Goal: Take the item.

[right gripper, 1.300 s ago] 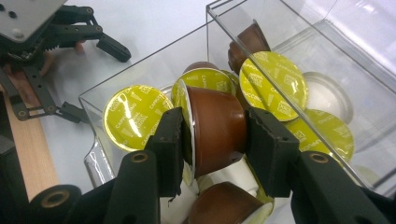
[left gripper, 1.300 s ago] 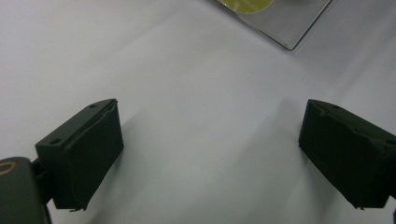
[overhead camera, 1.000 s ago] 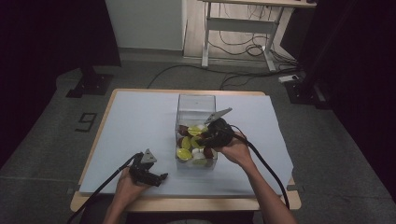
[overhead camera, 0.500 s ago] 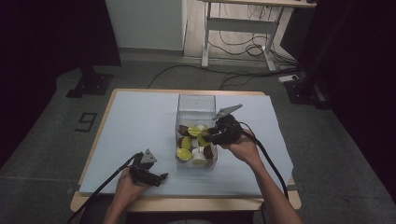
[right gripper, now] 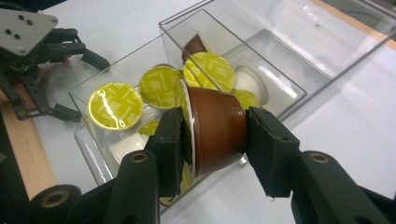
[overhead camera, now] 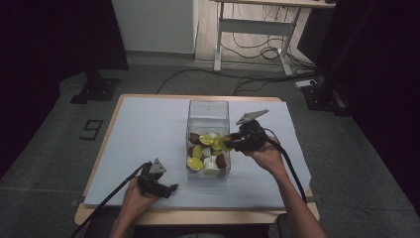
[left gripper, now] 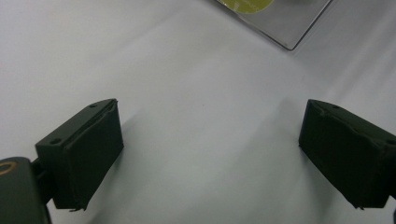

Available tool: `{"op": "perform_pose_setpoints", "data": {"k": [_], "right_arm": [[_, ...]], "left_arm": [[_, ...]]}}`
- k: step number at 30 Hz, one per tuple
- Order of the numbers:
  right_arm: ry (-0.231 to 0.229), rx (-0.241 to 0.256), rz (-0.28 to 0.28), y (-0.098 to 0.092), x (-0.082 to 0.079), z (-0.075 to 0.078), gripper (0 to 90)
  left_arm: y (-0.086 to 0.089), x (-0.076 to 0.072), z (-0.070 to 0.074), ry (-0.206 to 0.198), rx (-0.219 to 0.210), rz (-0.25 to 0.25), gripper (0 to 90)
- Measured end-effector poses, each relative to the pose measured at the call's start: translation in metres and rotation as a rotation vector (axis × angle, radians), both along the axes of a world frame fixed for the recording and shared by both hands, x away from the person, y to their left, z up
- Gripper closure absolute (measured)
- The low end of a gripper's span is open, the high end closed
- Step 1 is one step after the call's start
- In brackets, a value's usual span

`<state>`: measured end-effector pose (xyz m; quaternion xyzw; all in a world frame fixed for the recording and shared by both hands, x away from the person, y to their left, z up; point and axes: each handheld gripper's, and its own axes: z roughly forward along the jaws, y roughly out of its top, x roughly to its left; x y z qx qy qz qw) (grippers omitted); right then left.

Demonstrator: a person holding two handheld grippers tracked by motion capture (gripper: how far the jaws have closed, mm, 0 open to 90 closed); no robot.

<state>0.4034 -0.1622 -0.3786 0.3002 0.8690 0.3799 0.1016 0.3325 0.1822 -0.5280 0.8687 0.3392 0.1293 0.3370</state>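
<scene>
**One pod in the jaws, many lying in the box**

The right gripper (right gripper: pixel 212 133) is clamped on a brown pod (right gripper: pixel 212 128), one jaw on its green foil lid side and one on its base, so it lies sideways between them. In the right gripper view that pod sits at centre frame, over the near wall of the clear box (right gripper: pixel 275 81). In the high view the same gripper (overhead camera: pixel 233 142) is at the box's right rim, just right of centre frame.

From how things lie, I cannot tell for sure whether pods are going in or coming out. Several green-lidded pods (right gripper: pixel 116 105) and some white ones are piled in the nearer part of the box, lower centre in the high view; the farther part, toward the top of the frame, looks bare. So whichever way the work runs, it seems partly done, with this pod in mid-handling.

The left gripper (overhead camera: pixel 157 184) rests on the table (overhead camera: pixel 143 129) at lower left of the high view, jaws wide apart and holding nothing; its own view shows bare white surface between them and a box corner at the upper right.

Room: the box walls are tall and thin, so the held pod must clear the rim. The table left and right of the box is open; the left gripper lies close to the front edge.
</scene>
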Motion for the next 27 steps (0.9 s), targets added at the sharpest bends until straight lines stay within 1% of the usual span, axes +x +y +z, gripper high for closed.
{"op": "perform_pose_setpoints", "data": {"k": [10,19,27], "right_arm": [[-0.012,0.006,-0.043,-0.017,0.000,0.001,57.0],[-0.018,0.011,-0.078,-0.029,0.001,-0.004,57.1],[-0.022,0.011,-0.121,-0.043,0.003,-0.009,57.1]], "left_arm": [[0.000,0.000,0.000,-0.001,0.000,0.001,5.7],[0.000,0.000,0.000,0.000,-0.001,0.001,5.7],[0.000,0.000,0.000,-0.001,-0.001,0.001,5.7]]}}
